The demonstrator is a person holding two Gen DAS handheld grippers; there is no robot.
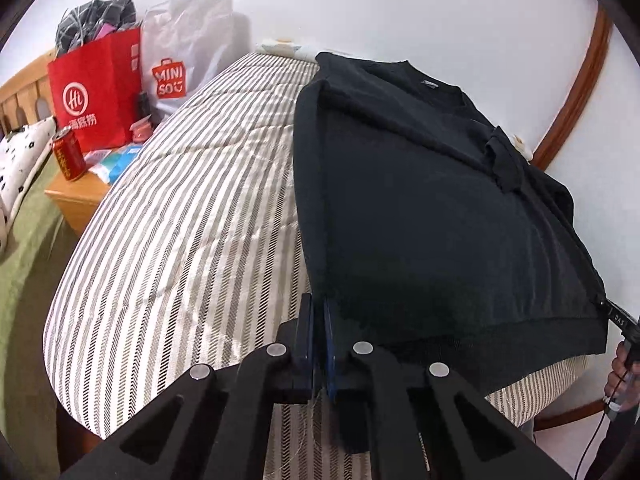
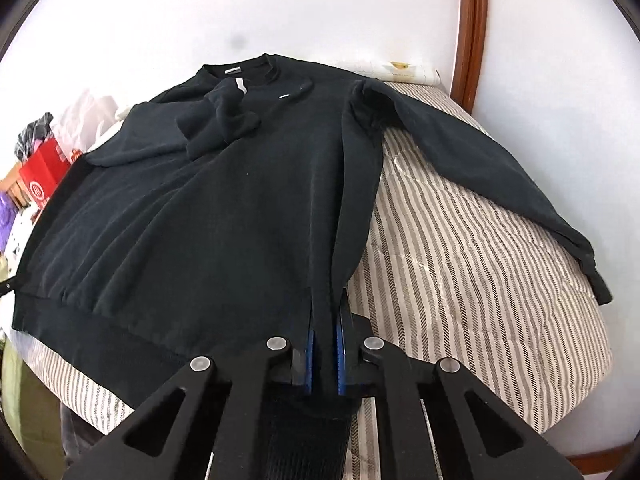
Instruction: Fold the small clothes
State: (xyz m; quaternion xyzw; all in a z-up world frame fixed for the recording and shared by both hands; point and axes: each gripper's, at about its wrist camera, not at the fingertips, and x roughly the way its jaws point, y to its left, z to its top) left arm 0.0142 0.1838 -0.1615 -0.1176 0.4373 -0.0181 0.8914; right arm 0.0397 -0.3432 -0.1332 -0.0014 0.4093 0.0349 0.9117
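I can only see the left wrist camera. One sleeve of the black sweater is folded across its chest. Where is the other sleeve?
Observer: The other sleeve lies stretched out on the striped mattress, not folded yet.
Operator: There's a second clamp at the edge of my picture. Is it holding anything?
Observer: Yes. The right gripper is shut on the bottom hem of the sweater, with the cloth pinched between its blue pads.

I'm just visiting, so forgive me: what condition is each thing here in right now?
Black sweater: spread on the bed, one sleeve folded across the chest, the other stretched out sideways.
Left gripper: shut on the sweater's hem corner.
Right gripper: shut on the sweater's hem.
Red can: upright on the nightstand.
Red paper bag: standing upright, stuffed with fabric.
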